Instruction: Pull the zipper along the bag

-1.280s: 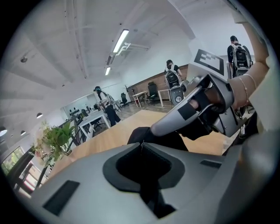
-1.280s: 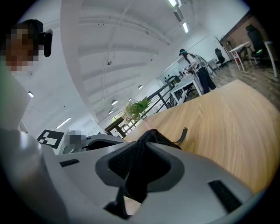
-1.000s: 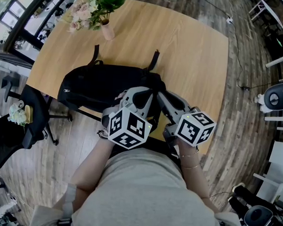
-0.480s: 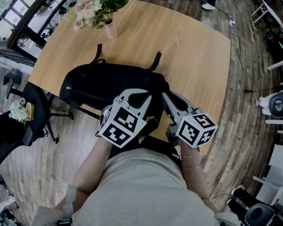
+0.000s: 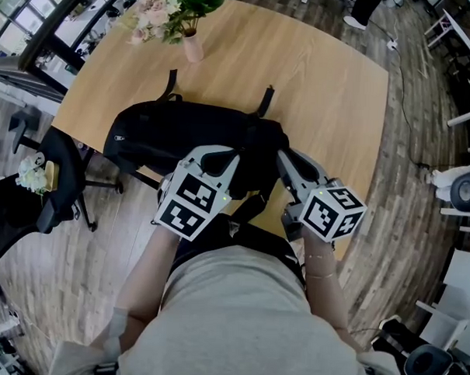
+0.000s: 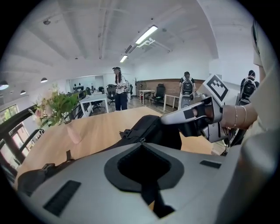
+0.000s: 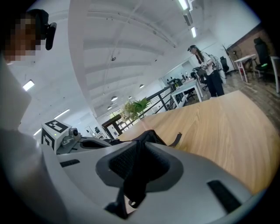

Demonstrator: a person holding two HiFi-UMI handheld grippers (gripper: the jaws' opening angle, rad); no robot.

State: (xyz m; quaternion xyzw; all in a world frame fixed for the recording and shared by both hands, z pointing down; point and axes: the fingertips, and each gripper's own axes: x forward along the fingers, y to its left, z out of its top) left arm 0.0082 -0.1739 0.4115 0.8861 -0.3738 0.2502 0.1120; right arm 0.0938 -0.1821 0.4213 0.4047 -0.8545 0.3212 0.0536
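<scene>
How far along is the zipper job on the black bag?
Done: the right tool clamps the bag by its black fabric. In hand: the left tool is shut on the zipper pull. Left: drawing it along the bag; its position along the track is hidden behind the tools.

A pale wooden counter (image 5: 325,86) carries a pink vase (image 5: 193,47) of flowers (near its far corner); a black office chair (image 5: 63,179) stands beside it on the plank floor (image 5: 408,229).

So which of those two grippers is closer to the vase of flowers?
Left. The left gripper sits at the near edge of the black backpack, on the side towards the vase of flowers; the right gripper is at the same edge, farther along from it.
</scene>
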